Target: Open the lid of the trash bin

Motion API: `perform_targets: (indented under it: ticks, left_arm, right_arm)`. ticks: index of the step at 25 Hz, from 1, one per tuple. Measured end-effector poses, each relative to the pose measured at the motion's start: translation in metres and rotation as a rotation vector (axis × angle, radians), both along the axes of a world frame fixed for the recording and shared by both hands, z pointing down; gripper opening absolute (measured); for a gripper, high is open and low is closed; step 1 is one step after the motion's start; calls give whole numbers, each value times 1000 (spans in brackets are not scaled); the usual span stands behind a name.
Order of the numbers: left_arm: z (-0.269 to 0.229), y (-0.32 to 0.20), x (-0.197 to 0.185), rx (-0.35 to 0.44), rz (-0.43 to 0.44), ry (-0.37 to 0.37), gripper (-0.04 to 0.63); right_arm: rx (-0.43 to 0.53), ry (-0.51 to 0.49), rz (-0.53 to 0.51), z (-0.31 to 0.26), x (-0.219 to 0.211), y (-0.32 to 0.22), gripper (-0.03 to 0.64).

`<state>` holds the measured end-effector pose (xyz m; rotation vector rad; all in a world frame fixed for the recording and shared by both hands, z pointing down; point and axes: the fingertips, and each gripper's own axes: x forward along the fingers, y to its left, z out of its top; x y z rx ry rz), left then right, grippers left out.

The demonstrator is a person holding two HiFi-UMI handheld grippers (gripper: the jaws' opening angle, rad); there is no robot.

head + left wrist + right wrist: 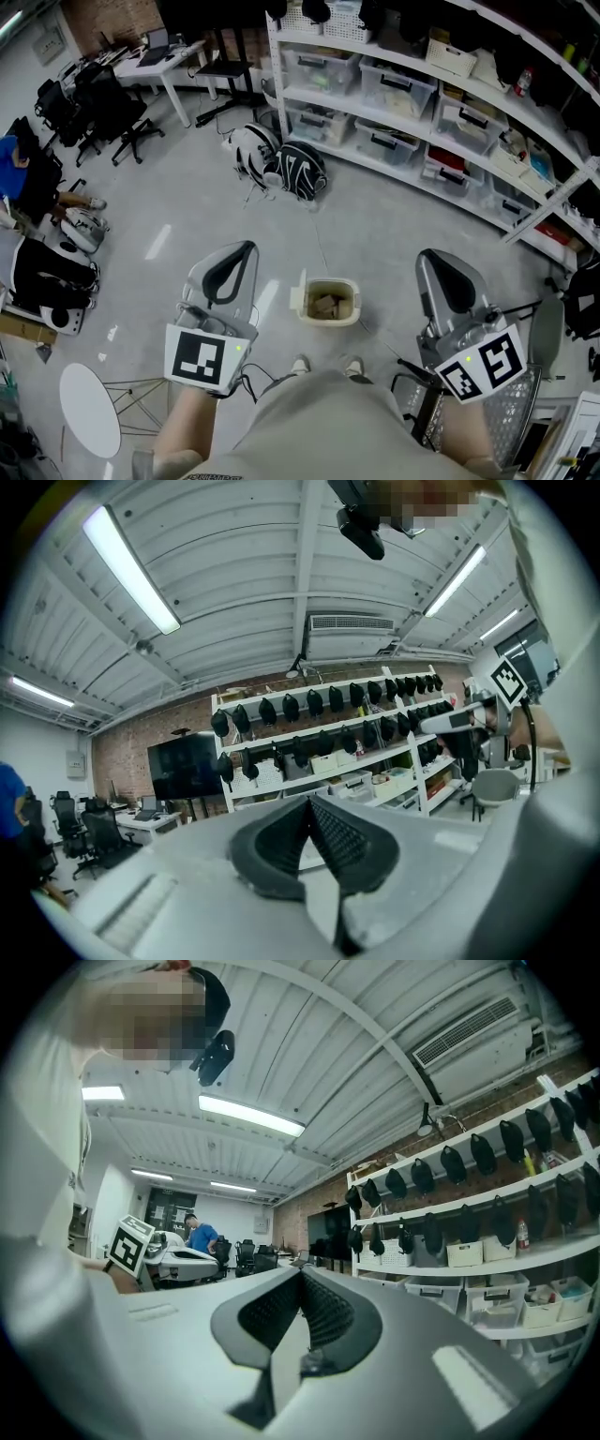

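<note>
Left gripper (240,251) and right gripper (434,259) both closed, empty
Trash bin (328,303) sits below, between them; its lid (297,300) looks already tipped aside, so lower one gripper and check before prying.

A lab or workshop is indicated: shelves (412,70) stacked with plastic bins (398,86) are seen at upper right, desks (173,58) and office chairs (117,117) at upper left, before a brick wall (98,17).

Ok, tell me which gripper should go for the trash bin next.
Left, narrowly. Both are shut and empty, flanking the trash bin; the left gripper looks nearer the flap on its rim than the right gripper.
</note>
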<state>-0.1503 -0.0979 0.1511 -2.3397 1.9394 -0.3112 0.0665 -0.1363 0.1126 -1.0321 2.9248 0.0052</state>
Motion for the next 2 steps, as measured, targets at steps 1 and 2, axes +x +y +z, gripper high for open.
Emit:
perform_targets:
  ticks: [1,2]
  left_arm:
    - [-1,0,-1,1,-2,3,2]
    - [-1,0,-3,2,-4,6,2]
  right_arm:
    - [2,3,1,0,-1,0,2]
    - [3,7,1,-1,-2,0,3]
